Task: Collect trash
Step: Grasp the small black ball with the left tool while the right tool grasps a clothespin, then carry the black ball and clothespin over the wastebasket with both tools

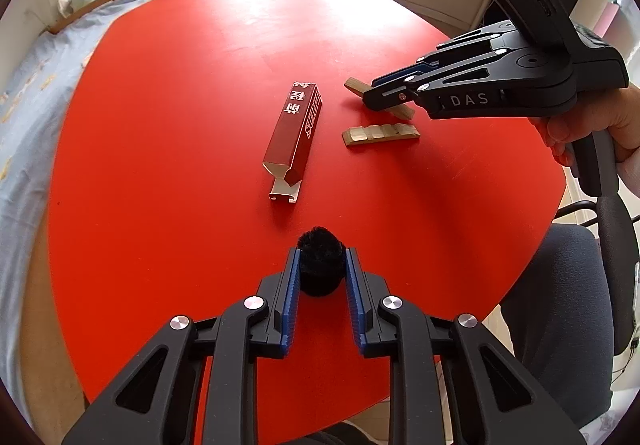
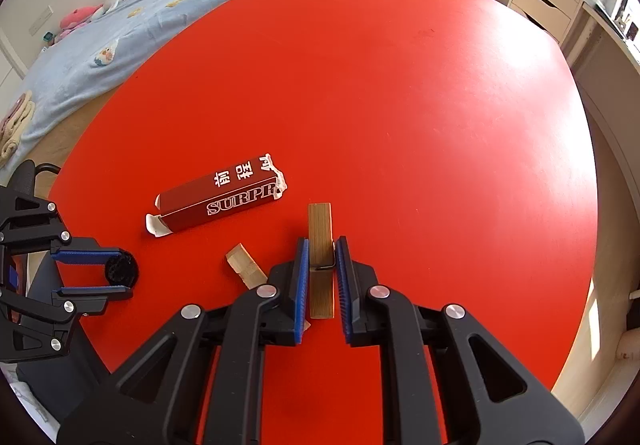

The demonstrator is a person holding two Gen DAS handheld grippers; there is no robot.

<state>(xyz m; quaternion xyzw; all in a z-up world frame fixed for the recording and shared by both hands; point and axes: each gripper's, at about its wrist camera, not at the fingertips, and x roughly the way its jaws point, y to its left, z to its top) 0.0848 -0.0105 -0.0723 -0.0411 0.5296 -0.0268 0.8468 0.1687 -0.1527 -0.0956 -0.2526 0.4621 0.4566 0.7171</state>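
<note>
Left wrist view: your left gripper (image 1: 320, 265) is clamped on a black fuzzy ball (image 1: 321, 260) low over the red table (image 1: 180, 125), likely ready to lift. One torn box (image 1: 297, 129) and two wooden pieces lie ahead. Right wrist view: your right gripper (image 2: 322, 277) pinches one wooden strip (image 2: 320, 237); the second piece (image 2: 245, 265) lies just beside it.

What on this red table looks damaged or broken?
The dark red carton has one end ragged and torn, the other with flaps hanging open. The wooden clothespin is apart: one half sits between the right gripper pads, the other half lies loose beside it.
</note>
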